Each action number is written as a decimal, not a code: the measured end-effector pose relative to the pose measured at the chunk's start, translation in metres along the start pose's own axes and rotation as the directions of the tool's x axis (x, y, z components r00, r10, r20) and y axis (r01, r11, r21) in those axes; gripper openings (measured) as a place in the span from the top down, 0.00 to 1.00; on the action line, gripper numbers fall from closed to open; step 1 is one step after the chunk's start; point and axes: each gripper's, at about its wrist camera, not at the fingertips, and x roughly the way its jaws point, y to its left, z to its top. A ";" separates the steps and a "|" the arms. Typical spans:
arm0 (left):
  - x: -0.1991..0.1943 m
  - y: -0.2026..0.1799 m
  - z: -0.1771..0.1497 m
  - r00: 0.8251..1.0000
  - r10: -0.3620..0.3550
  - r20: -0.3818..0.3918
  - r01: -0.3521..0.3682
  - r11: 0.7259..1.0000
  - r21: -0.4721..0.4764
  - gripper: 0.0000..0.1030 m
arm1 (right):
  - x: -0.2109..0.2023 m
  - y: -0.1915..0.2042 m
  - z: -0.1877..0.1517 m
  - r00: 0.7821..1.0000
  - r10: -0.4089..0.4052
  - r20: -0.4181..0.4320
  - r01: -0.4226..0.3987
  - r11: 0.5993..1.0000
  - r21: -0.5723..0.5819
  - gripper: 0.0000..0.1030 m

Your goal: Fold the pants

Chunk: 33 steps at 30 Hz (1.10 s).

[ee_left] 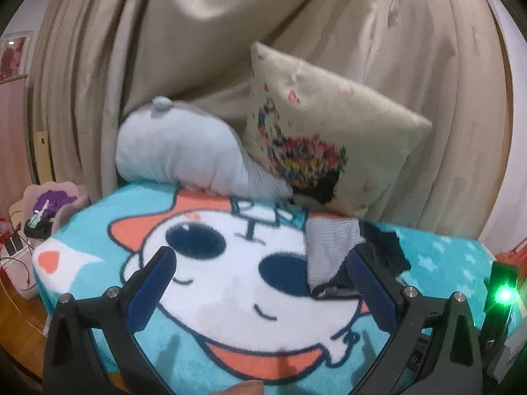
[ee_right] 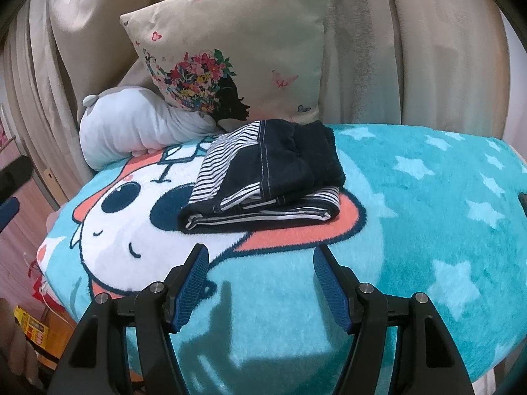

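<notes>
The pants (ee_right: 263, 174) are dark navy with a black-and-white striped lining. They lie folded in a compact stack on the turquoise cartoon blanket (ee_right: 411, 214). My right gripper (ee_right: 262, 255) is open and empty, a little in front of the stack. In the left wrist view the pants (ee_left: 332, 250) sit at the right, partly hidden behind my right finger (ee_left: 365, 276). My left gripper (ee_left: 263, 256) is open and empty, above the cartoon face on the blanket (ee_left: 230, 283).
A beige cushion with a flower print (ee_right: 237, 49) and a white plush pillow (ee_right: 131, 128) lean against beige curtains (ee_right: 411, 49) behind the pants. A pink stool with purple cloth (ee_left: 52, 207) stands left of the bed. The other gripper's green light (ee_left: 505, 294) shows at the right.
</notes>
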 end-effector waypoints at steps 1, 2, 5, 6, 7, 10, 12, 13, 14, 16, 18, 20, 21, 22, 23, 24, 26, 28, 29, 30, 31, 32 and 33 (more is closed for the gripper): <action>0.004 0.001 -0.002 1.000 -0.002 -0.016 0.002 1.000 -0.003 0.00 | 0.000 0.000 0.000 1.000 -0.001 0.000 0.001 1.000 0.001 0.32; 0.007 0.002 -0.003 1.000 0.000 -0.025 0.000 1.000 -0.007 0.00 | 0.001 0.000 0.000 1.000 -0.005 0.000 0.005 1.000 -0.003 0.32; 0.015 0.004 -0.008 0.997 -0.015 -0.071 0.013 1.000 -0.019 0.00 | 0.005 0.002 -0.001 1.000 -0.007 -0.012 0.007 1.000 -0.007 0.32; 0.018 0.005 -0.010 0.996 -0.013 -0.083 0.011 1.000 -0.022 0.00 | 0.006 0.003 -0.001 1.000 -0.009 -0.015 0.009 1.000 -0.011 0.32; 0.021 0.006 -0.011 0.995 -0.010 -0.096 0.008 1.000 -0.023 0.00 | 0.007 0.004 -0.001 1.000 -0.012 -0.017 0.012 1.000 -0.017 0.32; 0.027 0.009 -0.014 0.993 -0.018 -0.121 0.013 0.999 -0.039 0.00 | 0.008 0.008 -0.003 0.999 -0.029 -0.014 0.029 0.999 -0.041 0.32; 0.032 0.014 -0.016 0.989 -0.031 -0.147 0.023 0.998 -0.059 0.00 | 0.009 0.012 -0.003 0.999 -0.043 -0.011 0.042 0.997 -0.059 0.32; 0.035 0.016 -0.016 0.986 -0.037 -0.160 0.026 0.997 -0.072 0.00 | 0.009 0.013 -0.003 0.999 -0.048 -0.011 0.047 0.997 -0.066 0.32; 0.037 0.019 -0.017 0.985 -0.038 -0.167 0.025 0.996 -0.082 0.00 | 0.009 0.015 -0.003 0.999 -0.051 -0.012 0.050 0.996 -0.072 0.32; 0.039 0.023 -0.019 0.984 -0.036 -0.175 0.019 0.995 -0.098 0.00 | 0.011 0.018 -0.003 0.998 -0.053 -0.016 0.052 0.995 -0.080 0.32; 0.041 0.026 -0.020 0.983 -0.035 -0.180 0.017 0.995 -0.102 0.00 | 0.013 0.022 -0.004 0.998 -0.055 -0.019 0.053 0.994 -0.090 0.32; 0.042 0.028 -0.020 0.983 -0.032 -0.183 0.015 0.995 -0.095 0.00 | 0.014 0.026 -0.005 0.998 -0.053 -0.021 0.051 0.994 -0.100 0.32; 0.043 0.028 -0.020 0.983 -0.031 -0.183 0.014 0.995 -0.094 0.00 | 0.015 0.028 -0.005 0.998 -0.052 -0.021 0.050 0.993 -0.106 0.32; 0.043 0.029 -0.021 0.983 -0.029 -0.184 0.012 0.996 -0.092 0.00 | 0.015 0.030 -0.005 0.998 -0.052 -0.023 0.049 0.992 -0.113 0.32; 0.043 0.029 -0.021 0.982 -0.029 -0.185 0.012 0.996 -0.089 0.00 | 0.016 0.032 -0.006 0.998 -0.052 -0.024 0.049 0.992 -0.118 0.32; 0.043 0.030 -0.021 0.982 -0.030 -0.186 0.014 0.996 -0.087 0.00 | 0.016 0.033 -0.006 0.998 -0.053 -0.026 0.049 0.991 -0.122 0.32; 0.043 0.030 -0.021 0.982 -0.027 -0.186 0.011 0.996 -0.091 0.00 | 0.017 0.034 -0.007 0.998 -0.051 -0.028 0.048 0.991 -0.126 0.32; 0.044 0.031 -0.022 0.981 -0.025 -0.190 0.007 0.995 -0.095 0.00 | 0.016 0.035 -0.008 0.998 -0.054 -0.028 0.050 0.990 -0.128 0.32; 0.045 0.031 -0.023 0.981 -0.024 -0.194 0.005 0.995 -0.097 0.00 | 0.016 0.035 -0.008 0.998 -0.056 -0.029 0.051 0.990 -0.129 0.32; 0.046 0.032 -0.023 0.980 -0.024 -0.199 0.004 0.995 -0.100 0.00 | 0.016 0.035 -0.007 0.998 -0.055 -0.028 0.051 0.990 -0.128 0.32; 0.046 0.032 -0.023 0.979 -0.025 -0.202 0.004 0.995 -0.102 0.00 | 0.016 0.035 -0.007 0.998 -0.054 -0.026 0.050 0.991 -0.128 0.31; 0.047 0.032 -0.023 0.979 -0.027 -0.203 0.006 0.994 -0.105 0.00 | 0.016 0.035 -0.007 0.998 -0.055 -0.025 0.051 0.990 -0.129 0.31; 0.047 0.032 -0.023 0.979 -0.027 -0.204 0.006 0.994 -0.106 0.00 | 0.015 0.036 -0.007 0.998 -0.056 -0.024 0.052 0.990 -0.130 0.31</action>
